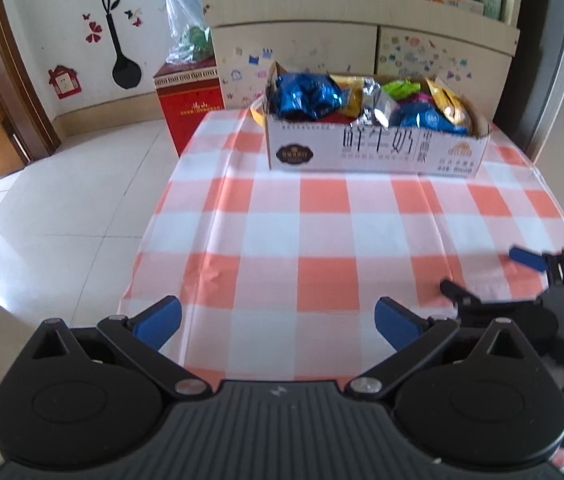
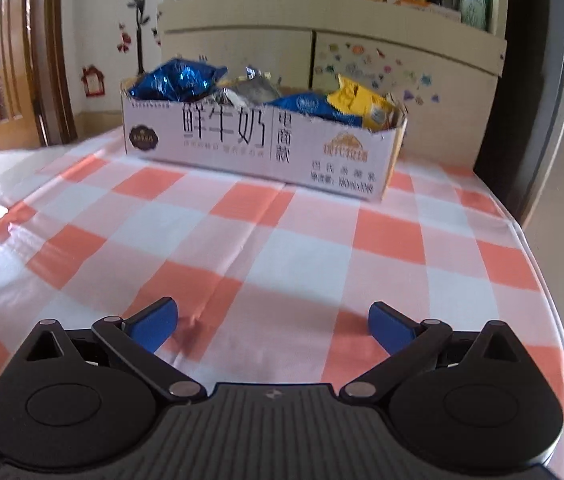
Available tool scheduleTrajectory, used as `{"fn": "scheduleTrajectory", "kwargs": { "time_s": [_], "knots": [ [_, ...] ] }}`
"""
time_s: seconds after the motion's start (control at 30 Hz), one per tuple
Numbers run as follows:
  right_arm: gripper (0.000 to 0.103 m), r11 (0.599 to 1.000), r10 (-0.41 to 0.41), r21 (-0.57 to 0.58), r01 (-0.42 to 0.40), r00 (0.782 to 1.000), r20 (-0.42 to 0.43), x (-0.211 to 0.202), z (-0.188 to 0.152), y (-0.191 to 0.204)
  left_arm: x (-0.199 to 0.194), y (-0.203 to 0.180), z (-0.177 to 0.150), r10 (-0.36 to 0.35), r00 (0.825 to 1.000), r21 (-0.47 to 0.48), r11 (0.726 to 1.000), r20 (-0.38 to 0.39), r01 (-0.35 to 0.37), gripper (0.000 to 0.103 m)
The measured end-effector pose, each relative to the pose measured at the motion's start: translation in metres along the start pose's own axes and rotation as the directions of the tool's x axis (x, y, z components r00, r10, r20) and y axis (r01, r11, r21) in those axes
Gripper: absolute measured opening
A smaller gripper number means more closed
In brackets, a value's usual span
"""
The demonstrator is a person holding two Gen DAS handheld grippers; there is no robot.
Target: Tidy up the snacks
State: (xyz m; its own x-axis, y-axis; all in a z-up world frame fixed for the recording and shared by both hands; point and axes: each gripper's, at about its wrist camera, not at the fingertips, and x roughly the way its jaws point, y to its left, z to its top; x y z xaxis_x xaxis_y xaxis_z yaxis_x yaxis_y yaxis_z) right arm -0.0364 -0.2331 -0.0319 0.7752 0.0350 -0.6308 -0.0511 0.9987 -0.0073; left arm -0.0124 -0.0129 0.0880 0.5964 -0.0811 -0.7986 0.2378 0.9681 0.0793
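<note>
Though fingers (image 2: 154, 326) gape, snack box (image 2: 260, 148) far ahead

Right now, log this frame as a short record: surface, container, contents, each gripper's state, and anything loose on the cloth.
surface: table with orange-and-white checked cloth
container: open white carton at the far side of the table
contents: snack packets, among them a blue foil bag, a silver one and a yellow one
left gripper: open, empty, over the near edge
right gripper: open, empty, over the cloth
loose snacks on cloth: none visible
beside table: red box on the floor
</note>
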Motion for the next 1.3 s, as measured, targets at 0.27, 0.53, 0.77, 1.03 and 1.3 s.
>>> {"fn": "scheduleTrajectory", "kwargs": {
  "time_s": [0.27,0.53,0.77,1.03,1.3],
  "knots": [
    [0.103,1.000,0.006,-0.011,-0.006,1.000,0.005,0.001,0.002,-0.001,0.007,-0.001,-0.008,0.012,1.000,0.008,1.000,-0.024,-0.011,0.102],
    [0.103,1.000,0.006,-0.011,-0.006,1.000,0.005,0.001,0.001,0.000,0.024,0.000,-0.021,0.038,0.997,0.014,0.999,-0.063,-0.037,0.102],
    [0.103,1.000,0.006,-0.011,-0.006,1.000,0.005,0.001,0.001,0.000,0.042,0.003,-0.026,0.028,0.993,-0.011,0.999,-0.112,-0.030,0.102],
    [0.103,1.000,0.006,-0.011,-0.006,1.000,0.005,0.001,0.001,0.000,0.056,0.007,-0.027,0.024,0.990,-0.007,1.000,-0.138,-0.025,0.102],
    [0.103,1.000,0.006,-0.011,-0.006,1.000,0.005,0.002,0.001,0.000,0.073,0.009,-0.030,0.008,0.983,-0.001,1.000,-0.181,-0.008,0.102]
  ]
}}
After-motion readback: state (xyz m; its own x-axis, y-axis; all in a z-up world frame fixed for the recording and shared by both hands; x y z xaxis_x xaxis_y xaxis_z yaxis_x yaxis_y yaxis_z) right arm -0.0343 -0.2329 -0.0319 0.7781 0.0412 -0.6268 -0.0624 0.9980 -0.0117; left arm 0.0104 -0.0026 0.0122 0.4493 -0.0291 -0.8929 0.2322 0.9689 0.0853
